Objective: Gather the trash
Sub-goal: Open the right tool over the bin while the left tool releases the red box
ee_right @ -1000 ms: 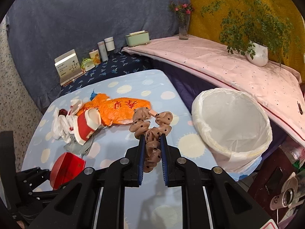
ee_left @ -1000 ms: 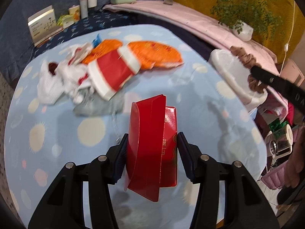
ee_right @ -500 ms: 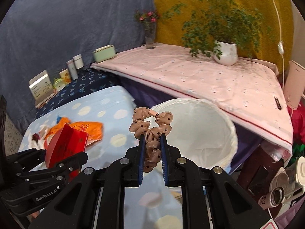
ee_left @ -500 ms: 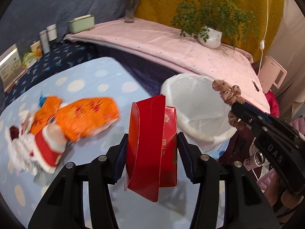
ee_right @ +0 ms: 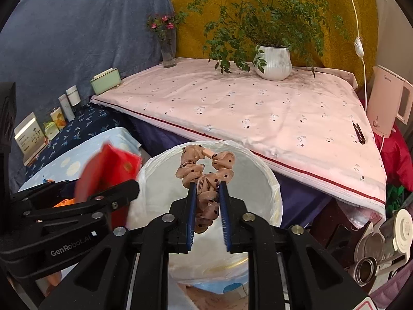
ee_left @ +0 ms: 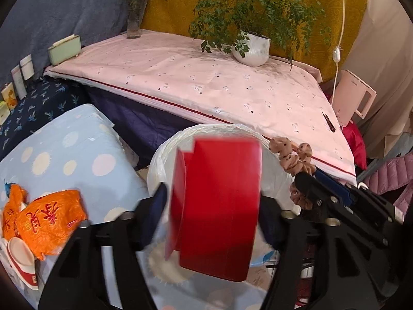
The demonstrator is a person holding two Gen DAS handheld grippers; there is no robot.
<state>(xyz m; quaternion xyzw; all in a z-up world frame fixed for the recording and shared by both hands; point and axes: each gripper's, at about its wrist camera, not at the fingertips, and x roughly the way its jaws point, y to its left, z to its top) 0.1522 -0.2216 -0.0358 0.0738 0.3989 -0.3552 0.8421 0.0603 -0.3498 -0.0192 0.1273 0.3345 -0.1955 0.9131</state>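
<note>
The left gripper (ee_left: 214, 206) stands wide, its jaws spread past the blurred red box (ee_left: 216, 201) between them; whether the pads touch the box cannot be told. The box sits at the frame's centre, in front of the bin (ee_left: 165, 160). In the right wrist view the same box (ee_right: 108, 170) shows at 9 o'clock, beside the bin's rim.

The right gripper (ee_right: 207, 206) is narrow, its blue pads pinching one brown dotted scrunchie (ee_right: 206, 178), which hangs over the bin's mouth.

There is one bin, lined with a white bag (ee_right: 263, 201); its inside looks white and bare where visible.

On the blue dotted cloth (ee_left: 77, 149) at 8 o'clock lie one orange wrapper (ee_left: 49, 214) and one red-and-white cup (ee_left: 20, 261).
</note>
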